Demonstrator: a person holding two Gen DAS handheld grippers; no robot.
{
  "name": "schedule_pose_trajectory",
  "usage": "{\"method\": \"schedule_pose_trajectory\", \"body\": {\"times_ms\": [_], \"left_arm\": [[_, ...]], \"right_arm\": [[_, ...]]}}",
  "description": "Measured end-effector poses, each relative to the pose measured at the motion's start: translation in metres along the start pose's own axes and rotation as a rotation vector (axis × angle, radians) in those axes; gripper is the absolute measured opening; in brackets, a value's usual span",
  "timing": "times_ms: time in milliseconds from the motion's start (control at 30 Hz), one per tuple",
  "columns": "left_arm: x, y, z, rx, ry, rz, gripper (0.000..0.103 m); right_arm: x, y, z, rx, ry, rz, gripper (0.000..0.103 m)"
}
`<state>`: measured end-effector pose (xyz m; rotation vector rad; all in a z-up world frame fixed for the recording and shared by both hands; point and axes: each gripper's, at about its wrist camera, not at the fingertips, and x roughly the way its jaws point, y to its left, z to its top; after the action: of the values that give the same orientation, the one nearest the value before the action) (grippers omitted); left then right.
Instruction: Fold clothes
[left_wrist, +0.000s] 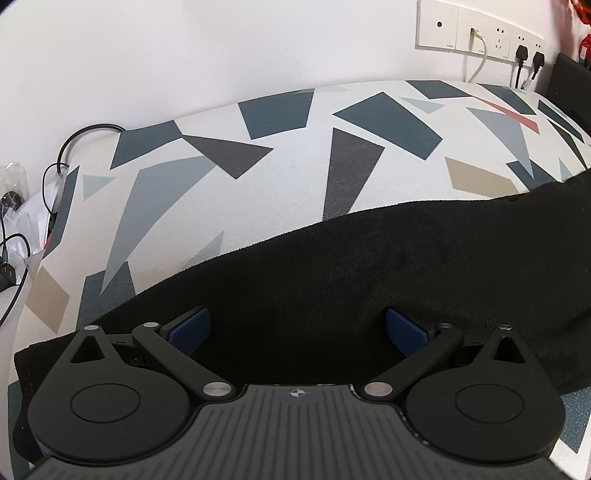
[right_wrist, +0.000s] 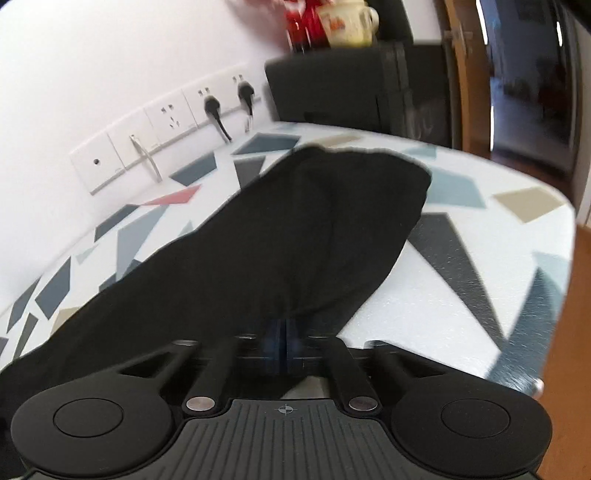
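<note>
Closest to the right wrist camera, the right gripper has its two blue fingers pressed together on a bunched edge of the black garment. The cloth fans out from that pinch and runs away from the fingers, up and toward the wall. Its long way goes slanting across the worktop, from the near left to a rounded far end near the plugs. The picture is blurry, so small folds are hard to see.

In the left wrist view, the left gripper hangs over the same black garment. Its blue fingers are wide apart, with only flat cloth under the gap; they pinch nothing. Here the cloth stretches from the near left corner away to the right.

Farther off lies the worktop with its colored shapes, then the white wall with the sockets.

The right hand already has hold of the cloth, so it looks ready to pull that edge over. The left hand is right above the cloth and could pin it or grab it.
</note>
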<state>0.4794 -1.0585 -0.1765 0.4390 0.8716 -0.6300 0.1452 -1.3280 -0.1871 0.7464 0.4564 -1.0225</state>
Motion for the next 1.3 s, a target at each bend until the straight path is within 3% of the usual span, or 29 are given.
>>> {"method": "schedule_pose_trajectory", "body": {"times_ms": [233,633,767,833,933,1133,1300], "left_arm": [[-0.001,-0.001,-0.001,-0.023,0.0,0.016,0.103],[-0.003,-0.008,0.0,-0.005,-0.004,0.054,0.103],[-0.003,-0.007,0.0,-0.009,0.0,0.048,0.103],[-0.002,-0.005,0.0,-0.019,0.0,0.038,0.103],[-0.001,-0.001,-0.001,-0.047,0.004,0.023,0.103],[-0.001,-0.001,-0.002,-0.05,-0.004,0.014,0.103],[-0.001,-0.003,-0.002,-0.026,-0.017,0.013,0.103]], "right_arm": [[0.01,-0.01,0.042,0.106,-0.048,0.105,0.002],[0.08,0.034,0.073,-0.086,0.064,0.011,0.004],[0.077,0.028,0.074,-0.018,0.043,0.015,0.023],[0.051,0.021,0.069,0.032,-0.036,0.041,0.031],[0.005,0.011,0.05,0.032,-0.102,0.033,0.032],[-0.055,0.01,-0.016,-0.089,0.0,0.001,0.032],[-0.059,0.049,-0.052,-0.222,0.015,0.0,0.031]]}}
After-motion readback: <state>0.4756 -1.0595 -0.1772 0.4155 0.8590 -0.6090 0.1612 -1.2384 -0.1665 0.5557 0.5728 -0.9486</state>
